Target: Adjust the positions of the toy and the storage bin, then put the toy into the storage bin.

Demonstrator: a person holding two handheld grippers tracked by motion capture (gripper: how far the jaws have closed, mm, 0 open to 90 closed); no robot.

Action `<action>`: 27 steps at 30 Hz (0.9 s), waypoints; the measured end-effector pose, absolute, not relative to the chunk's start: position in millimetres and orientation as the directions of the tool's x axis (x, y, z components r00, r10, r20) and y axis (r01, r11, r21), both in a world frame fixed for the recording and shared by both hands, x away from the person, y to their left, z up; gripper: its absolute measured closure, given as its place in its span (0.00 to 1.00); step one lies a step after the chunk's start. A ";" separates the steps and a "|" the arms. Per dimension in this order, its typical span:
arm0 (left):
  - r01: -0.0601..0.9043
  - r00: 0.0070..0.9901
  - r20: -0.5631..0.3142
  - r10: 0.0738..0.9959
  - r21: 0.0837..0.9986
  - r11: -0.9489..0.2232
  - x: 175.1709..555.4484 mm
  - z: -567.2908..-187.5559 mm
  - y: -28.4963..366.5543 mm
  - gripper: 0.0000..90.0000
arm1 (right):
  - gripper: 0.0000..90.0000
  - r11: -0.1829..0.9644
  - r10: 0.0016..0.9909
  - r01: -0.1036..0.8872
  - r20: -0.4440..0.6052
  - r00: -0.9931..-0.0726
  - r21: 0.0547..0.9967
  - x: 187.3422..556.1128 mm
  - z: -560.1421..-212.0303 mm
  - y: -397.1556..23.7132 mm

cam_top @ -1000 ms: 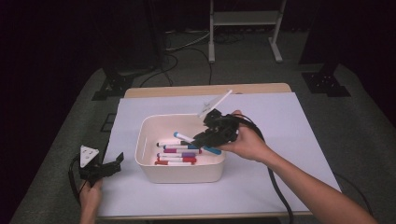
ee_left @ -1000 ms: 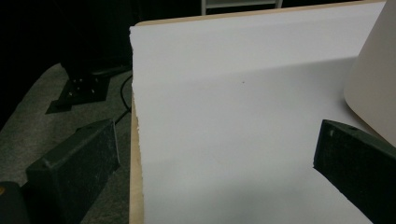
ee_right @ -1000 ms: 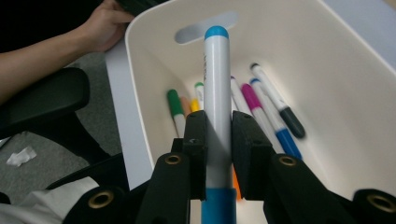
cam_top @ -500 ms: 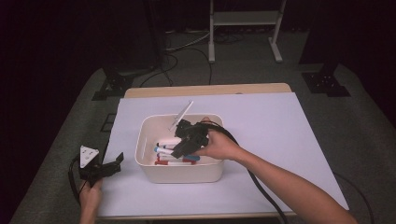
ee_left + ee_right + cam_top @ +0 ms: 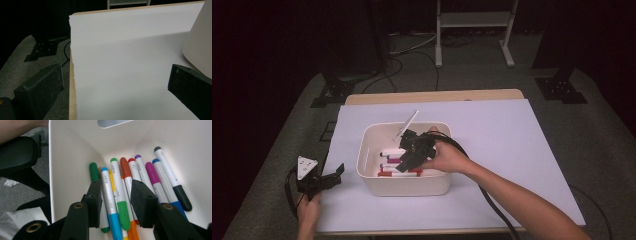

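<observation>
One white bin point(image 5: 404, 182) sits on the table point(image 5: 532, 150), holding roughly ten markers point(image 5: 117, 192). The right gripper point(image 5: 116, 202) hangs inside, jaws just opened, gripping nothing. The left gripper point(image 5: 115, 87) rests wide apart beside it.

The high view looks forward and down over the white-covered worktop point(image 5: 512, 150). Both gripper views sit close; the right peers into the white plastic bin point(image 5: 75, 157), whose wall the left grazes.
</observation>
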State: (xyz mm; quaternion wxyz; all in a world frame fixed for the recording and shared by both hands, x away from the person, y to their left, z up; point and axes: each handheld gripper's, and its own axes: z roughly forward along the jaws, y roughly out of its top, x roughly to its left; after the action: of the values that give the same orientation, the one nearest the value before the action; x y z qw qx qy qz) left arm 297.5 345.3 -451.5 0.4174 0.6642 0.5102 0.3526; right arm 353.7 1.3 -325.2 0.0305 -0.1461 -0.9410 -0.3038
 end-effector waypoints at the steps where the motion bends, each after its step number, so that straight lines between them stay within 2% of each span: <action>1: 0.382 0.231 0.044 0.972 0.915 -0.132 297.3 -451.5 345.1 0.00 | 0.64 0.772 0.256 0.292 0.144 -0.956 0.564 353.6 -325.1 -0.6; 10: 0.381 0.232 0.049 0.971 0.914 -0.137 297.4 -451.6 344.5 0.00 | 0.58 0.731 0.285 0.312 0.143 -0.948 0.607 353.0 -313.9 -24.1; 27: 0.388 0.234 0.046 0.971 0.912 -0.137 298.1 -451.7 344.2 0.00 | 0.56 0.647 0.384 0.365 0.127 -0.915 0.670 347.4 -276.3 -97.9</action>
State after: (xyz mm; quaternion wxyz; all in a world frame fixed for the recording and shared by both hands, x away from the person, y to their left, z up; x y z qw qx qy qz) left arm 298.1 344.2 -451.7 0.4148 0.6669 0.5094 0.3516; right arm 347.4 -97.9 -276.3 -0.0133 -0.2063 -0.9074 -0.3660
